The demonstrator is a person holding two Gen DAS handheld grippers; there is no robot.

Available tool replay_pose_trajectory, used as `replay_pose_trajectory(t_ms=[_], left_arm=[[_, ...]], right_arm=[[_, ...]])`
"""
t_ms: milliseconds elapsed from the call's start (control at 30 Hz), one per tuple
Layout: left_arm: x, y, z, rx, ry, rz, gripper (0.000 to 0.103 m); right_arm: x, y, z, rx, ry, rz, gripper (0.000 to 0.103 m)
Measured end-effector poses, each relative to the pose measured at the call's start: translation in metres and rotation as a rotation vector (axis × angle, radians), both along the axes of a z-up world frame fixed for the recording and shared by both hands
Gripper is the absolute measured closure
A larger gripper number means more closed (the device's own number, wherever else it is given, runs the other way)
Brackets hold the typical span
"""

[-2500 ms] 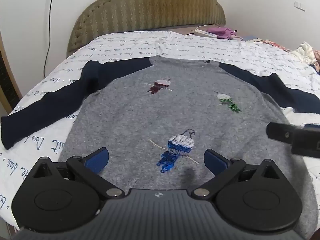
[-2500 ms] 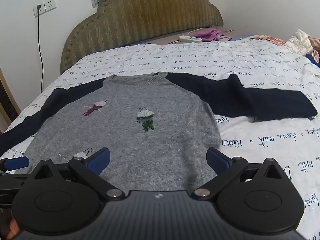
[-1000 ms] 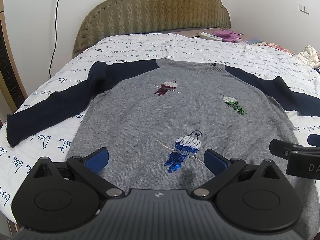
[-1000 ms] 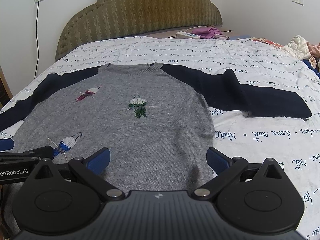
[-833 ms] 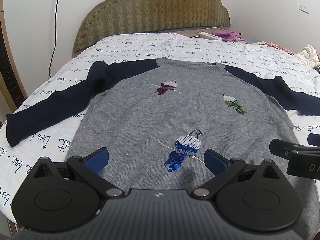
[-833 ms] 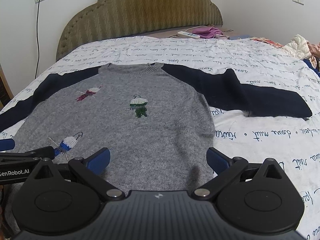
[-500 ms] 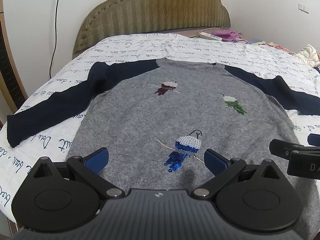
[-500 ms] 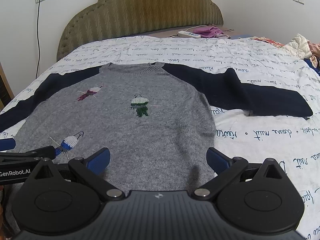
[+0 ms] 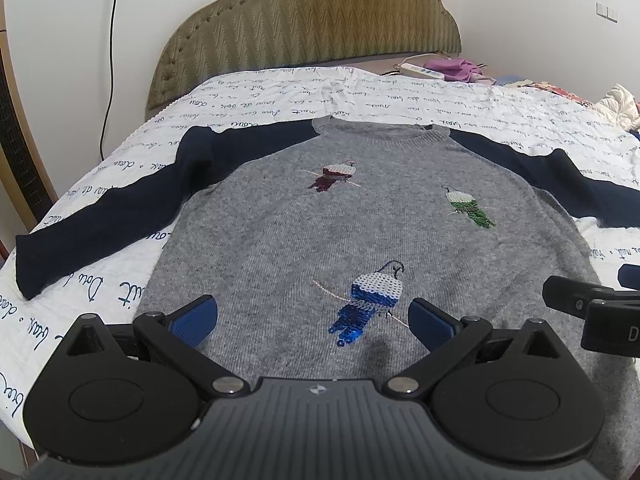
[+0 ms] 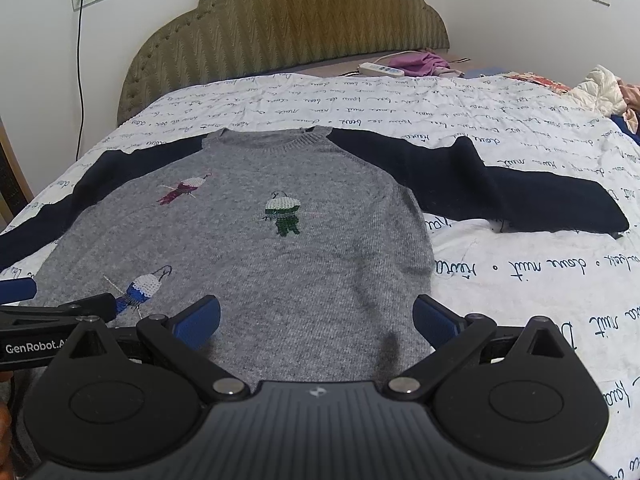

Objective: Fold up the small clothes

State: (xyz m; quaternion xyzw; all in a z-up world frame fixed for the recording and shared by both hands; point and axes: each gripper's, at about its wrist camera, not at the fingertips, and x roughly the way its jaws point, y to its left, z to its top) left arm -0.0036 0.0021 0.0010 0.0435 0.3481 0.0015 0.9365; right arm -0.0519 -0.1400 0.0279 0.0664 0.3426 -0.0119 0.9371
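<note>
step: pre-fold, nothing grasped | sweater [image 9: 360,232] lay flat on bed [image 9: 280,88], sleeves spread | left gripper [image 9: 312,316], right gripper [image 10: 316,316] both spread wide above near hem | next: likely pinch a sleeve, fold inward

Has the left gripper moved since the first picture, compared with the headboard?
Yes. The left gripper has drawn back: the headboard and sweater now show more fully in its view, so it has backed away from them.

A grey sweater [image 9: 360,232] with navy sleeves lies flat, front up, on the bed [image 9: 280,84]. Both sleeves are spread outward. Three sequin birds decorate its chest.
</note>
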Motion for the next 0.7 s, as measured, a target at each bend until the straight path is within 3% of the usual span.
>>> replay_pose_trajectory(t_ms=[500,700], left_arm=[[0.017,-0.022,-0.002,0.038,0.01,-0.027,0.0],[0.03,-0.034,-0.002,0.043,0.015,-0.037,0.0]], right_arm=[[0.005,-0.023,-0.003,0.09,-0.047,0.012,0.0],[0.011,-0.032,-0.004,0.096,-0.08,0.067,0.0]])
